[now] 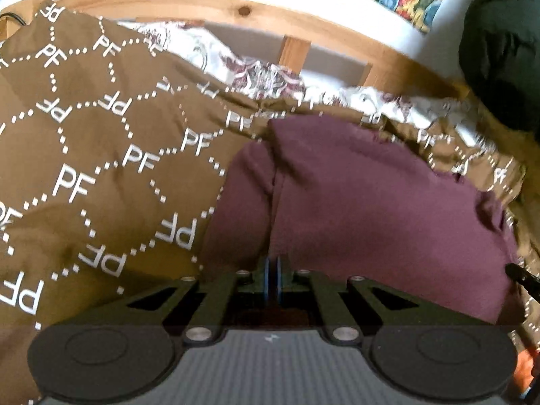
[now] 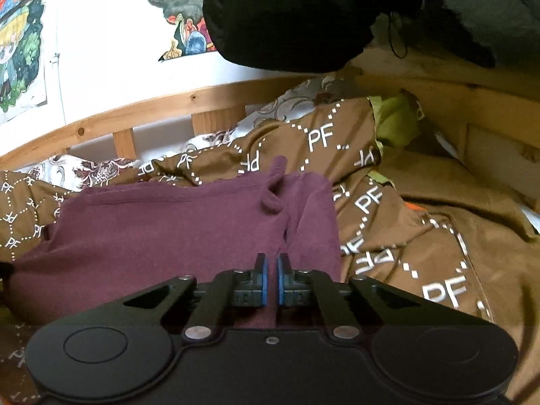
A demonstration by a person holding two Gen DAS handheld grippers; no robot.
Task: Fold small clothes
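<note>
Cloth of a soft, light knit was what the job turned on: a maroon garment (image 1: 354, 202) lay spread on the brown printed bedcover (image 1: 84, 135) below a wooden bed rail (image 1: 236, 10), limp enough to sag and drape wherever it was lifted. The left gripper (image 1: 274, 270) had its pads pressed together on the near edge of the garment, and the right gripper (image 2: 271, 280) was likewise closed, nipping a thin ridge of the same cloth. Hems and corners looked the surest places to pinch, since a mid-panel grab would likely bunch the fabric.
</note>
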